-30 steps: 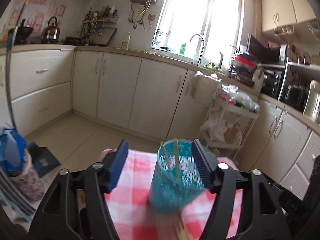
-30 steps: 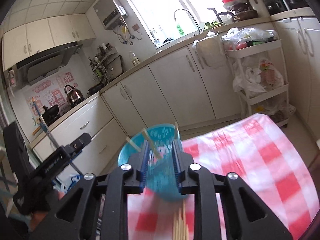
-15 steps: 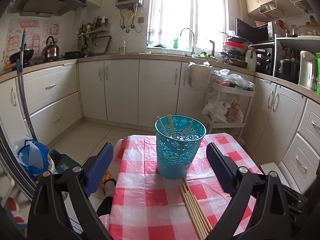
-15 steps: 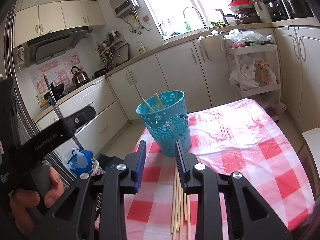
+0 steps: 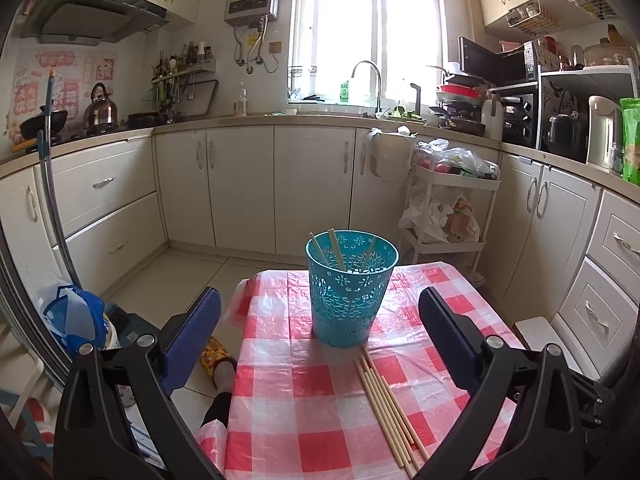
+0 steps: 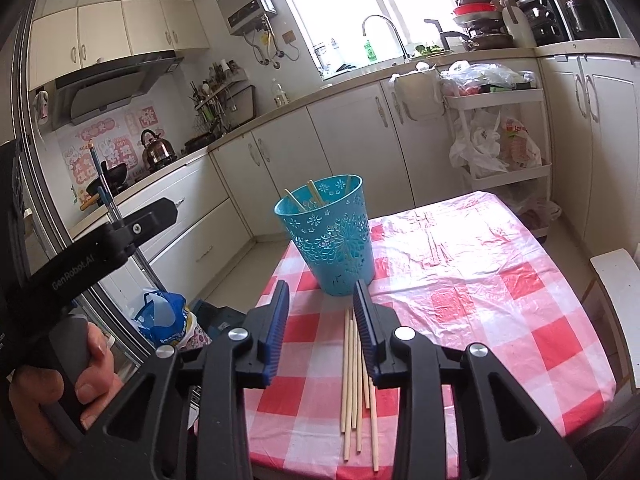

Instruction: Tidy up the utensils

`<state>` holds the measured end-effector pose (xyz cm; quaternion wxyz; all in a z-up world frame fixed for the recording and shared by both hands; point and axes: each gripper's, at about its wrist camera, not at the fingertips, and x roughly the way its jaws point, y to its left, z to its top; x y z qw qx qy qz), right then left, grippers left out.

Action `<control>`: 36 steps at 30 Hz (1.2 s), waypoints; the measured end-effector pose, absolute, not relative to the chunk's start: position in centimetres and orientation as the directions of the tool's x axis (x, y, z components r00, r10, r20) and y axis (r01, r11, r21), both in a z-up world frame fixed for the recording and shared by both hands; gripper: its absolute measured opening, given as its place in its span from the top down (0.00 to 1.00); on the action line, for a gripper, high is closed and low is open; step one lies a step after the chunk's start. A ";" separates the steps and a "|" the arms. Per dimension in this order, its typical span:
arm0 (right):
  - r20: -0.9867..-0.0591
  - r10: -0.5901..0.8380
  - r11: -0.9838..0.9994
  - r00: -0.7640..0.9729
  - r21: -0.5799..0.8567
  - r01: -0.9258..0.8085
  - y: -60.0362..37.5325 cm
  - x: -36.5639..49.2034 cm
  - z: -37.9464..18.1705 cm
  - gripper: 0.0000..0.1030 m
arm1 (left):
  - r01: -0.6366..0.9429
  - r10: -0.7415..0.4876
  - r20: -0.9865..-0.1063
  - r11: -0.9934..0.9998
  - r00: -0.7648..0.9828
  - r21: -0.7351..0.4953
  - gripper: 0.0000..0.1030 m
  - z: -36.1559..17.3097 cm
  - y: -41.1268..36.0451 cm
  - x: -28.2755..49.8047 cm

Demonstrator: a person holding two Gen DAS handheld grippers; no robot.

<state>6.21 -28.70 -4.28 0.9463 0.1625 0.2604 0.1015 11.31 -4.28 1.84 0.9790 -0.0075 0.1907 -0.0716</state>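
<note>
A teal cut-out cup [image 5: 352, 292] [image 6: 332, 240] stands upright on the red-checked table [image 5: 300, 400] [image 6: 480, 280], with three chopsticks [image 5: 334, 250] leaning inside. Several loose chopsticks [image 5: 390, 404] [image 6: 352, 368] lie on the cloth just in front of it. My left gripper [image 5: 319, 304] is back from the cup, its jaws opening to full width with nothing between them. My right gripper [image 6: 321, 292] hovers over the far ends of the loose chopsticks, jaws opening a little and gripping nothing. A hand [image 6: 80, 360] holds the left gripper at the left edge of the right wrist view.
A white trolley [image 5: 452, 208] [image 6: 500, 120] with bags stands beyond the table's far right corner. A blue bag [image 5: 76, 320] [image 6: 164, 316] and a slippered foot [image 5: 216, 360] are on the floor to the left. A white stool [image 6: 616, 280] sits at the right.
Both grippers have drawn back from the cup, which now stands free on the table. The left jaws spread wide apart; the right jaws parted slightly.
</note>
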 end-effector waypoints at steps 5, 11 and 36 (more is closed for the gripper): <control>-0.467 0.268 0.931 0.843 0.352 -0.102 -28.8 5.9 -4.5 0.68 | 0.141 -0.150 -0.395 0.989 0.906 -0.052 0.08 1.5 -4.1 11.5; -0.548 0.219 0.955 0.807 0.289 -0.062 -29.0 6.4 -7.0 0.68 | 0.127 -0.149 -0.483 0.989 0.863 -0.077 0.08 -1.4 -3.1 12.8; -0.788 0.189 0.982 0.586 0.161 -0.100 -26.4 16.4 -17.9 0.86 | 0.080 -0.098 -0.713 0.995 0.695 -0.059 0.08 -12.8 -3.0 17.7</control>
